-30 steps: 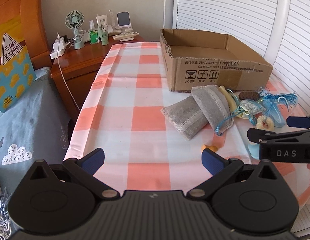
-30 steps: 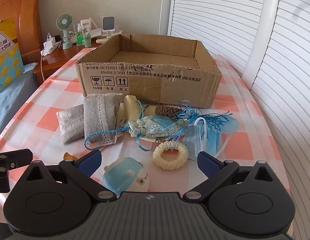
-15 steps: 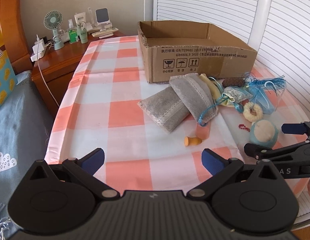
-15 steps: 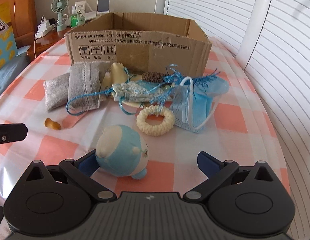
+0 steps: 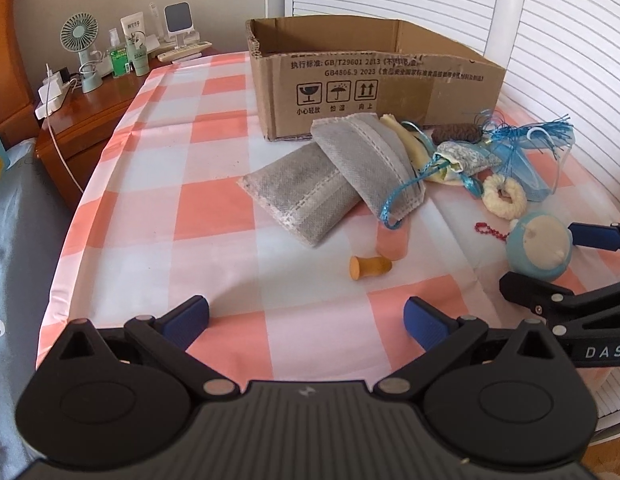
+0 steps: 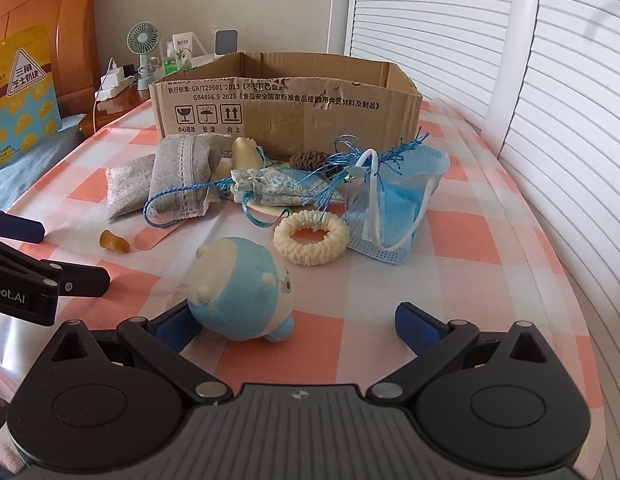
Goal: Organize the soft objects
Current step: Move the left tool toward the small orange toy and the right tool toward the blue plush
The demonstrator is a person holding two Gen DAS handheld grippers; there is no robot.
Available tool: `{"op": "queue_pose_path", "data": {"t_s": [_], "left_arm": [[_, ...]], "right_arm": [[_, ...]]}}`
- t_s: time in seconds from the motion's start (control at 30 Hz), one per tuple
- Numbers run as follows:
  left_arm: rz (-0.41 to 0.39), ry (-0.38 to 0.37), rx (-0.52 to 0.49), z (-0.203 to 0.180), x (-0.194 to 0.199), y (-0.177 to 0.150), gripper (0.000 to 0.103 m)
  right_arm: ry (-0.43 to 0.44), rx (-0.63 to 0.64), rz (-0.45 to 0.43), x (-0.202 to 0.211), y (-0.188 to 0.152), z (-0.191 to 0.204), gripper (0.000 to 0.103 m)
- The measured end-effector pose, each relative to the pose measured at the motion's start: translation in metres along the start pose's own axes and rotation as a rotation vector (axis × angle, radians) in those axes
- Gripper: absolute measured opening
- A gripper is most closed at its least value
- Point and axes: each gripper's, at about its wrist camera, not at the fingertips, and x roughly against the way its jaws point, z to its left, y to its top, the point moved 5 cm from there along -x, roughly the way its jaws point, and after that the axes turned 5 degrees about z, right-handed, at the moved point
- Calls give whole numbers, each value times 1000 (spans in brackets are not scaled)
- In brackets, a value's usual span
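Note:
A blue and cream plush toy (image 6: 240,288) lies on the checked tablecloth between the open fingers of my right gripper (image 6: 298,322); the left pad looks to touch it, and it also shows in the left wrist view (image 5: 539,245). Behind it lie a cream knitted ring (image 6: 311,237), a blue face mask (image 6: 398,208), a floral pouch (image 6: 270,187), two grey sachets (image 6: 182,176) and a brown knitted piece (image 6: 310,159). The open cardboard box (image 6: 286,108) stands behind them. My left gripper (image 5: 306,318) is open and empty over the cloth near its front edge.
A small orange stopper (image 5: 368,267) lies on the cloth. A wooden nightstand (image 5: 90,104) with a fan and bottles stands at the back left. White louvred doors (image 6: 510,40) run along the right. The bed (image 5: 14,216) is at the left.
Both grippers have pulled back and lowered toward the table's near edge. The plush toy now sits closer in, between my right gripper's open fingers.

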Motion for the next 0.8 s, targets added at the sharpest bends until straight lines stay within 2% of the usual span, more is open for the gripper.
{"op": "queue_pose_path", "data": {"t_s": [0.13, 0.43, 0.6, 0.67, 0.73, 0.8], "left_arm": [[-61, 12, 7, -1, 2, -6, 103], [-59, 25, 13, -16, -5, 7, 103], [-80, 85, -4, -22, -3, 8, 101], [-100, 101, -13, -25, 1, 9, 92], [-103, 81, -9, -29, 3, 9, 76], [-101, 58, 5, -31, 4, 8, 67]], "right_arm": [[5, 5, -21, 1, -2, 0, 103], [13, 8, -45, 2, -4, -1, 103], [18, 11, -53, 2, -5, -1, 103], [19, 11, -56, 3, -5, -1, 103], [19, 11, -57, 3, -5, -1, 103], [19, 11, -58, 3, -5, -1, 103]]}}
